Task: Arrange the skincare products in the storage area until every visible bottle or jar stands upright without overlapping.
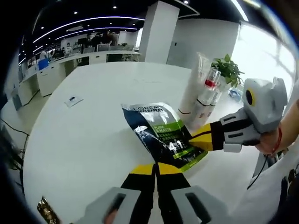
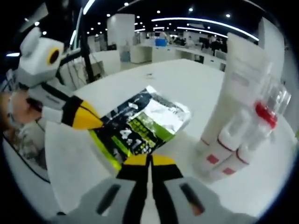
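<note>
Setting: a round white table (image 1: 93,121) in an open-plan office, ceiling lights overhead and desks at 11 o'clock in the left gripper view.

Sachet: a dark, silver and green product sachet (image 1: 161,133) lies flat on the table, printed side up; "4:1" can be read on its green panel. In the right gripper view the same sachet (image 2: 145,122) sits at 12 o'clock from that view's own jaws.

Left gripper: the left gripper (image 1: 155,169), yellow-tipped, rises from 6 o'clock with its jaws together, the tips at the near edge of the sachet. Whether they pinch the foil cannot be told. In the right gripper view it (image 2: 93,122) enters from 9 o'clock, held by a hand (image 2: 16,109).

Right gripper: the right gripper (image 2: 150,161) has its jaws pressed together at the sachet's near edge; a grip on the edge cannot be confirmed. In the left gripper view it (image 1: 196,138) comes in from 3 o'clock, its tip at the sachet's side.

Tubes: a cluster of white tubes (image 2: 233,121) stands upright on red-banded caps at 3 o'clock in the right gripper view, just beside the sachet, one item with a red top (image 2: 265,112). In the left gripper view the tubes (image 1: 201,93) stand at 1 o'clock.

Background: a potted green plant (image 1: 227,69) behind the tubes; a small card (image 1: 73,100) lies on the table at 10 o'clock.
</note>
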Action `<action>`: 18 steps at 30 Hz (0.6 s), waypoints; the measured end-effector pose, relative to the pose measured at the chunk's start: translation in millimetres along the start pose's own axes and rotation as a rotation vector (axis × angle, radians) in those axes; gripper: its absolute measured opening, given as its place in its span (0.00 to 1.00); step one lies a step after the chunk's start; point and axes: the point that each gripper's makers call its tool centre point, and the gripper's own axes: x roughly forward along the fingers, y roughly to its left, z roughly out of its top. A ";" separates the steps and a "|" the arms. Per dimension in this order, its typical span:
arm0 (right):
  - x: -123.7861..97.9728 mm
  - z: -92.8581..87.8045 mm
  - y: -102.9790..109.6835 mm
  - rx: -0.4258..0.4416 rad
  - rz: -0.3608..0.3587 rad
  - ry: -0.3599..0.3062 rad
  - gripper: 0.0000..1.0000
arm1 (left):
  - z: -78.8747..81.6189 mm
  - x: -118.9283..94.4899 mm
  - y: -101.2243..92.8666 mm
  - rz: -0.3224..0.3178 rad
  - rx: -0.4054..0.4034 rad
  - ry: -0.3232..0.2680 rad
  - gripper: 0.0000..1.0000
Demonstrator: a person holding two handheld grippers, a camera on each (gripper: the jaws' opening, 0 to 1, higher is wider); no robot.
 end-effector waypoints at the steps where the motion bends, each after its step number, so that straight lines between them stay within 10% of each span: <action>1: -0.6 -2.8 -1.3 -0.003 -0.006 0.007 0.00 | -0.1 1.5 -1.5 0.000 0.007 0.000 0.00; 18: -5.5 -4.7 -8.6 -0.061 -0.058 -0.015 0.00 | -0.9 11.6 -3.7 -0.040 -0.001 -0.023 0.00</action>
